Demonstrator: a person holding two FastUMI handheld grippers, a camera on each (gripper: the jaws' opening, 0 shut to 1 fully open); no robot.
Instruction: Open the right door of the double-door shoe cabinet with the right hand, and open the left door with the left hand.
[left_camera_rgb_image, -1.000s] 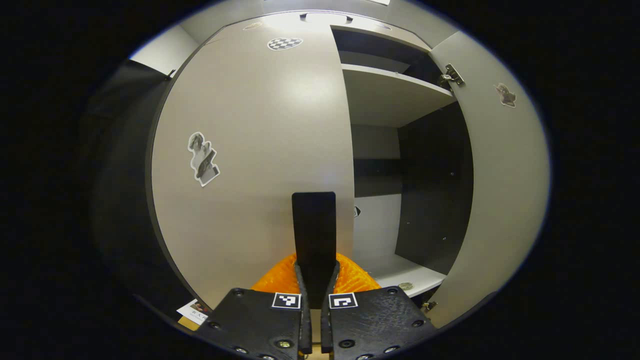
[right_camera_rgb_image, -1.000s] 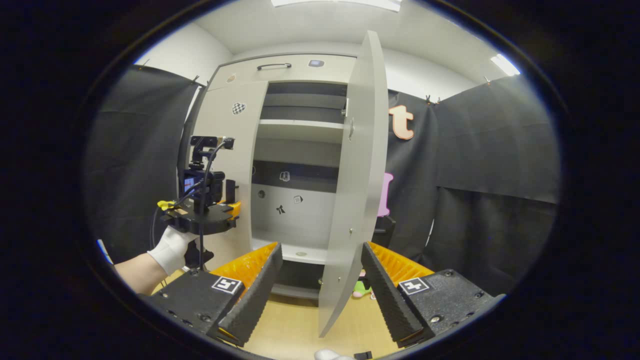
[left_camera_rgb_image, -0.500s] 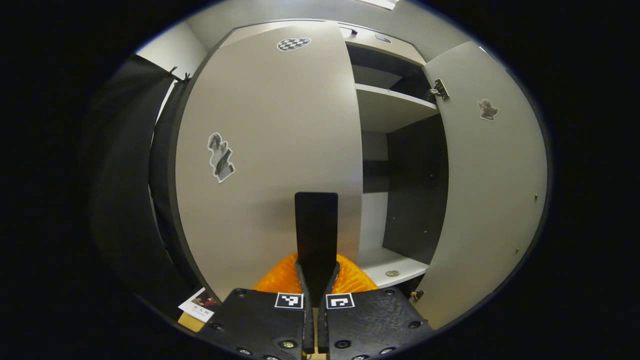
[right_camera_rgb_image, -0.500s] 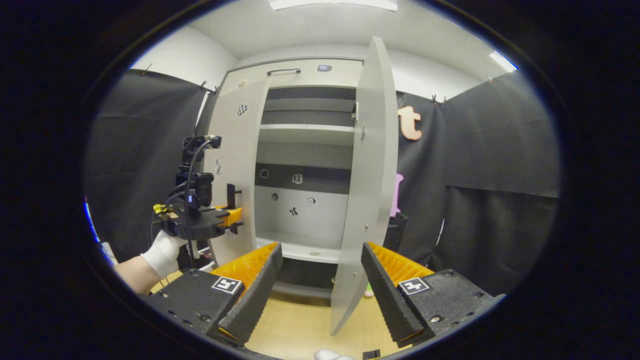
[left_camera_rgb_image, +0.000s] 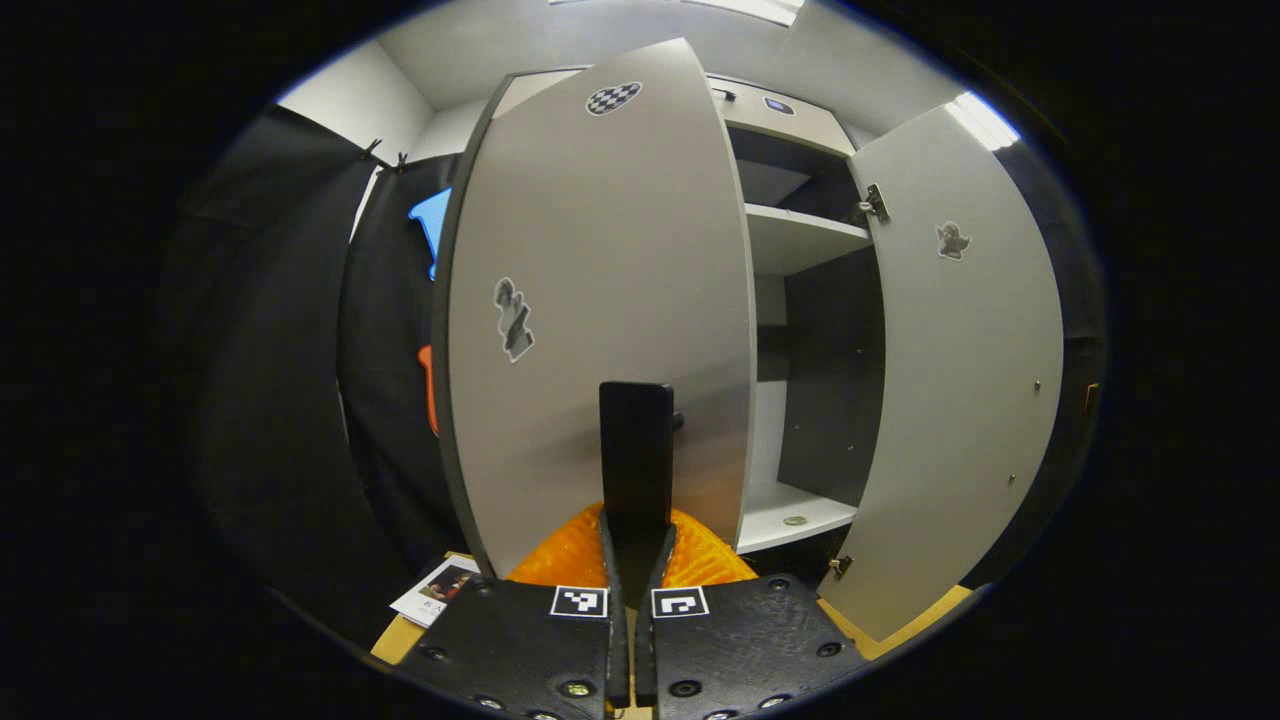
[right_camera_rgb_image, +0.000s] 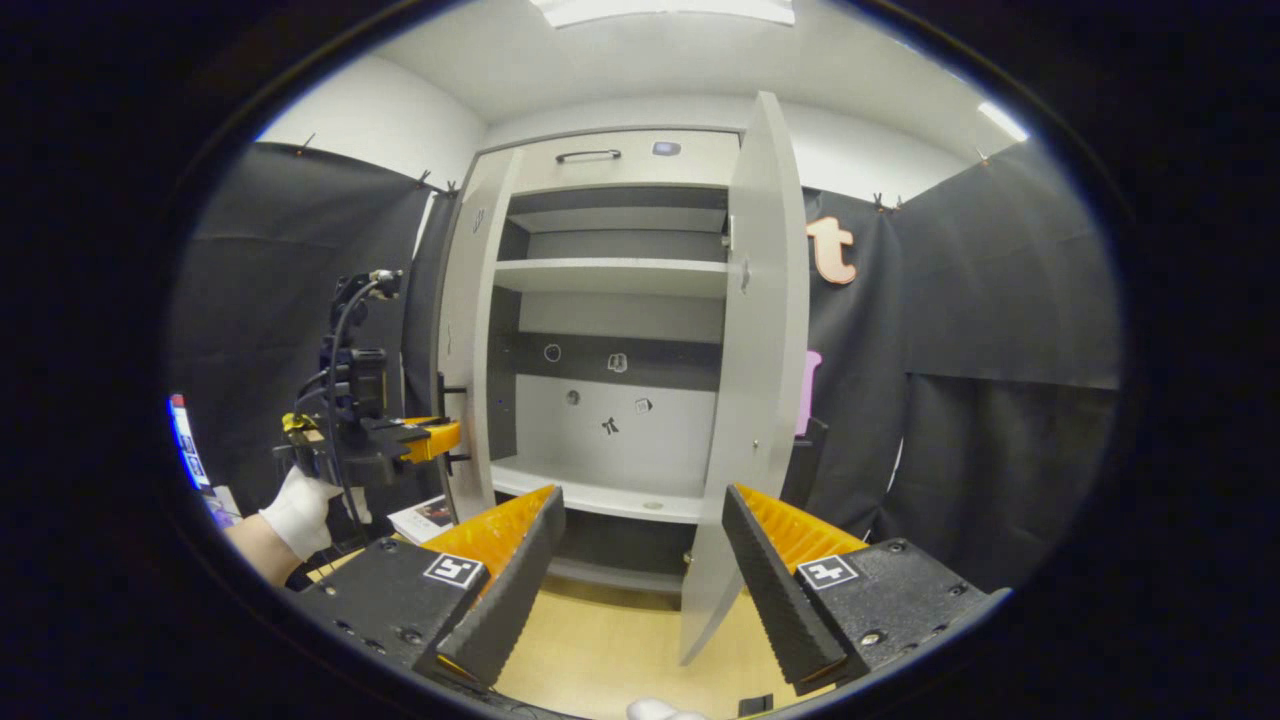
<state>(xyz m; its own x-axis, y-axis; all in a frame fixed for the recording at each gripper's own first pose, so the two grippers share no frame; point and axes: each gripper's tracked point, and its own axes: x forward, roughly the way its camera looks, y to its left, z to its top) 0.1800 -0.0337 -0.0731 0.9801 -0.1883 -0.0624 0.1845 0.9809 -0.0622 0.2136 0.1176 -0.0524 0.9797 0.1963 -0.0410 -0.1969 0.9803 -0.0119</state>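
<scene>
The grey shoe cabinet (right_camera_rgb_image: 610, 275) stands with both doors swung out. In the left gripper view the left door (left_camera_rgb_image: 600, 300) bears two stickers, and my left gripper (left_camera_rgb_image: 634, 535) is shut on its black upright handle (left_camera_rgb_image: 636, 450). The right door (left_camera_rgb_image: 960, 380) hangs wide open at the right. In the right gripper view my right gripper (right_camera_rgb_image: 640, 580) is open and holds nothing, a short way back from the right door (right_camera_rgb_image: 765, 380). Farther off at the left, a white-gloved hand (right_camera_rgb_image: 295, 505) holds the left gripper (right_camera_rgb_image: 410, 440) against the almost edge-on left door (right_camera_rgb_image: 468, 340).
Inside are an upper shelf (right_camera_rgb_image: 610, 278) and a bottom shelf (right_camera_rgb_image: 600, 495) with a small round thing (left_camera_rgb_image: 795, 520) on it. A drawer front with a handle (right_camera_rgb_image: 590, 155) tops the cabinet. A booklet (left_camera_rgb_image: 435, 592) lies on the wooden floor (right_camera_rgb_image: 600, 650). Black cloth walls flank the cabinet.
The left door has swung farther open with my left gripper on its handle. The right gripper has stayed open; the right door stays open.
</scene>
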